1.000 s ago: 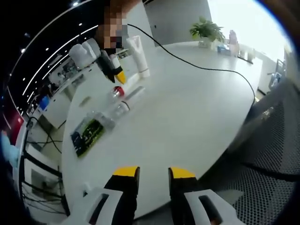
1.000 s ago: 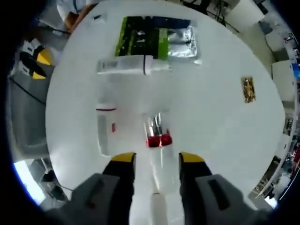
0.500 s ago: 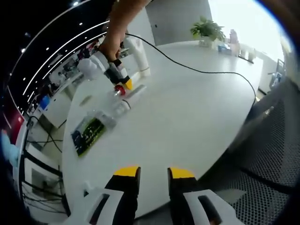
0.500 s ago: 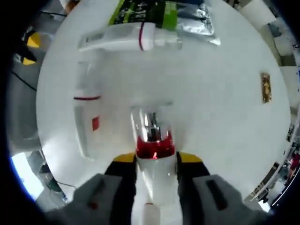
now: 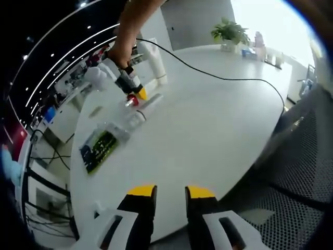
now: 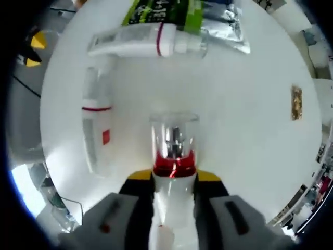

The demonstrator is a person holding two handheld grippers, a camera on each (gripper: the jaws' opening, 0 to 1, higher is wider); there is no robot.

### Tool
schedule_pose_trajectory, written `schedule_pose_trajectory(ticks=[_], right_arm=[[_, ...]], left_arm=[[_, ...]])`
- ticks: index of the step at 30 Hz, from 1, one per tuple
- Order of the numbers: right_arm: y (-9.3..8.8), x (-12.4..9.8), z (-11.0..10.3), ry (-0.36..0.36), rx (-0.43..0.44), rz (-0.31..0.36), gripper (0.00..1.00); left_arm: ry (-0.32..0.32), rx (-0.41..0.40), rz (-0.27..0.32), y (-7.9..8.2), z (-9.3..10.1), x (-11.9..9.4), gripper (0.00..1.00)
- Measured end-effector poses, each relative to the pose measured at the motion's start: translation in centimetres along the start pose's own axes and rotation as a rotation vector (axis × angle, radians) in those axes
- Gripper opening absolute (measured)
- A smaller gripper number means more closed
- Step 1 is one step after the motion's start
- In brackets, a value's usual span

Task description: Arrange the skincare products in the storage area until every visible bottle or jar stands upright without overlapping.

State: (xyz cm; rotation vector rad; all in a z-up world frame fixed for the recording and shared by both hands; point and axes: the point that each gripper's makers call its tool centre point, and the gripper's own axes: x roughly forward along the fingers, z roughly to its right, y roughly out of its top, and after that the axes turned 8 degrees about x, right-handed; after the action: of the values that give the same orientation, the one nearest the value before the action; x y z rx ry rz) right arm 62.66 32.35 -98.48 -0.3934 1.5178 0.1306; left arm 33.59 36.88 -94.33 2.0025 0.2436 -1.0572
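Observation:
My right gripper [image 6: 174, 177] is shut on a white bottle [image 6: 174, 156] with a red collar and a clear cap that points away from me over the white table [image 6: 244, 140]. To its left a white tube with a red band [image 6: 96, 130] lies flat. Farther off, a clear-capped tube [image 6: 151, 42] lies crosswise. In the left gripper view a person's hand holds the right gripper [image 5: 130, 88] at the table's far side, beside an upright white tube [image 5: 155, 65]. My left gripper [image 5: 165, 195] hovers at the near edge, jaws a narrow gap apart and holding nothing.
A green and silver sachet pack [image 6: 182, 10] lies beyond the tubes, and a small gold item [image 6: 296, 102] lies to the right. A black cable [image 5: 218, 77] crosses the table. A mesh chair [image 5: 296, 172] stands by the near right edge, with a potted plant [image 5: 229, 34] far off.
The right gripper came down over the red-collared bottle and shut on it. The bottle's cap end now looks raised a little. The left gripper has hardly moved.

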Motion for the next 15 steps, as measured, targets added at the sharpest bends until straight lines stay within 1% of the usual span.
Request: schedule_pose_trajectory(ticks=[2, 4, 5, 8, 9, 12, 15], right_arm=[[0.3, -0.4, -0.3, -0.002, 0.006, 0.013, 0.27], [0.9, -0.6, -0.2, -0.015, 0.010, 0.046, 0.27], [1.0, -0.5, 0.2, -0.017, 0.017, 0.057, 0.27], [1.6, -1.3, 0.2, -0.019, 0.060, 0.103, 0.27], [1.8, -1.6, 0.1, -0.020, 0.086, 0.123, 0.27], [2.3, -2.3, 0.0, -0.034, 0.121, 0.164, 0.27], [2.8, -3.3, -0.5, -0.044, 0.155, 0.208, 0.26]], left_arm=[[-0.002, 0.002, 0.000, 0.0, 0.0, 0.0, 0.23], [-0.006, 0.006, -0.002, 0.0, 0.1, 0.0, 0.23], [-0.006, 0.006, 0.002, 0.0, 0.1, 0.0, 0.23], [-0.002, 0.003, 0.005, 0.1, 0.1, 0.0, 0.23], [-0.001, 0.003, 0.003, 0.0, 0.0, 0.0, 0.23], [0.002, 0.003, 0.004, 0.1, 0.0, 0.0, 0.23], [0.003, 0.004, 0.006, 0.1, 0.0, 0.0, 0.23]])
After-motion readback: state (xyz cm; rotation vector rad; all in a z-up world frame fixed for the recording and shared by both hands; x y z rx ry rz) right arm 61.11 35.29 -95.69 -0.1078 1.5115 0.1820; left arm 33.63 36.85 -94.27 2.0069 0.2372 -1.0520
